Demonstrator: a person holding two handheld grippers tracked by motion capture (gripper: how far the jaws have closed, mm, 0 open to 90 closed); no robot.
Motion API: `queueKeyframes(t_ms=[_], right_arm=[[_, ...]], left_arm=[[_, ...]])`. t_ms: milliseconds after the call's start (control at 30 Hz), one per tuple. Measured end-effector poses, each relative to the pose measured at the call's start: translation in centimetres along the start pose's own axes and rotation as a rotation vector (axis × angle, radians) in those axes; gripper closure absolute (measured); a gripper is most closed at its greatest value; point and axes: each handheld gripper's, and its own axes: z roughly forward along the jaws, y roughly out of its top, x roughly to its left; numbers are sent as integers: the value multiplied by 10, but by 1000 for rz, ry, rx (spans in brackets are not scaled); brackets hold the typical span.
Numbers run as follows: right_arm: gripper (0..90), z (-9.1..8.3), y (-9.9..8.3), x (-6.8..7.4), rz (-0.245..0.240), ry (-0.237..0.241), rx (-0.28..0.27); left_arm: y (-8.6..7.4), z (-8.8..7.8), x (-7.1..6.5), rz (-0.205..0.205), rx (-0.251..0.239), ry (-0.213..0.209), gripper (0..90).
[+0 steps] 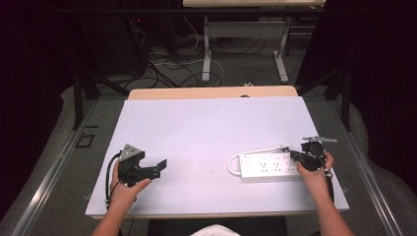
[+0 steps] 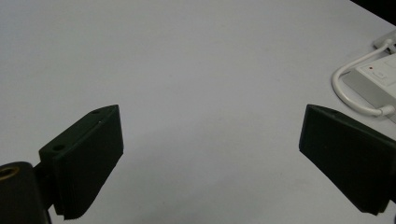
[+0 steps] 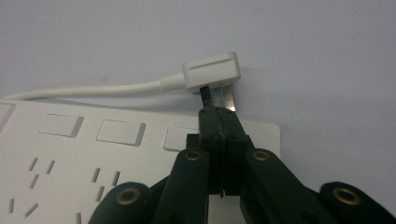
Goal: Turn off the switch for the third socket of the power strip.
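Both grippers sit low over our white table [image 1: 206, 123]. Our left gripper [image 1: 160, 167] hovers near the left front corner, held in the left hand [image 1: 125, 189], its jaws spread wide apart with nothing between them; in the left gripper view only bare tabletop lies between the two black pads [image 2: 88, 158].

Our right gripper [image 1: 297, 157], gripped by the right hand [image 1: 314, 172], rests over the right end of a white power strip [image 1: 268, 167] lying flat near the right front of the table. In the right gripper view its jaws are pressed together, and we see no object pinched between them; their tips [image 3: 218, 116] sit just below the metal prongs of a white plug [image 3: 212, 70]. That plug lies on the table just beyond the strip's far edge, its white cord [image 3: 93, 89] running off leftward alongside the strip. We see the cord loop round the strip's left end [image 1: 231, 164].
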Motion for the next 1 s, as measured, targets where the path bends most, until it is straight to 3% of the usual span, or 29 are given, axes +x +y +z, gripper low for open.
queueKeyframes(t_ms=[333,1000], right_arm=[[889,0,0,2,-20,2,-15],[687,-7,3,9,-58,28,-49]], left_arm=[[0,1,0,-3,-3,2,63],[-1,1,1,-3,1,7,64]])
